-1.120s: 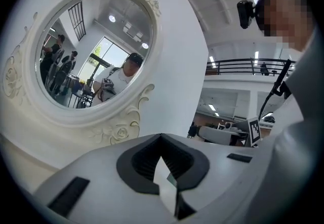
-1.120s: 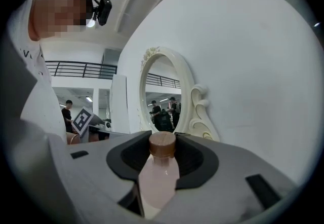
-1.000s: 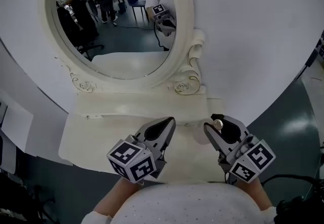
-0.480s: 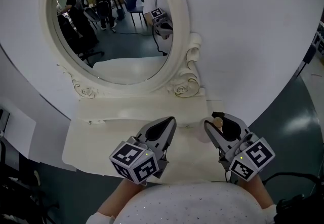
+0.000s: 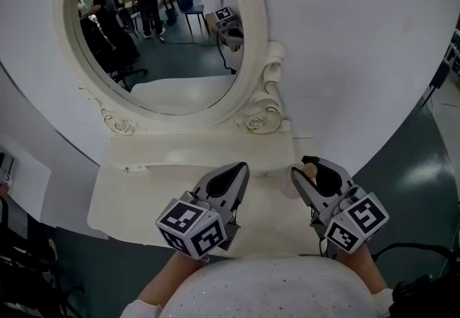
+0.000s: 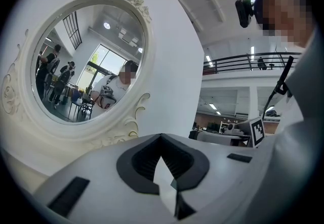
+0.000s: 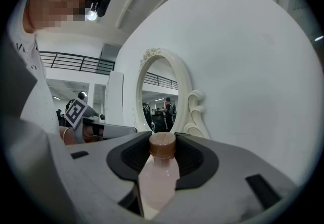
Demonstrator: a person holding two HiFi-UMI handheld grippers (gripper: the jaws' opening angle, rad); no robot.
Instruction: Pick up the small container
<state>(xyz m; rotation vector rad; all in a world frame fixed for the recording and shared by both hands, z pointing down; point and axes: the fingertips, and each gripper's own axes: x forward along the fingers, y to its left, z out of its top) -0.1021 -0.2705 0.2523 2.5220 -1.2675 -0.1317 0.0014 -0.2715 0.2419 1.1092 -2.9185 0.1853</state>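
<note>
A: Where is the small container?

B: The small container (image 7: pixel 158 177), a pale pink bottle with a brown cap, is clamped between the jaws of the right gripper (image 5: pixel 307 170). It is over the right side of the white dressing table (image 5: pixel 144 191), with the oval mirror (image 5: pixel 165 36) on the far side.

A: And the left gripper (image 5: pixel 242 168)?

B: Clenched on nothing, just left of the right one.

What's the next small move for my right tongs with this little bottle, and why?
Probably lift straight up a little: the right tongs are clamped on the small container, cap upward, over the vanity top, and clearance below can't be judged.
</note>
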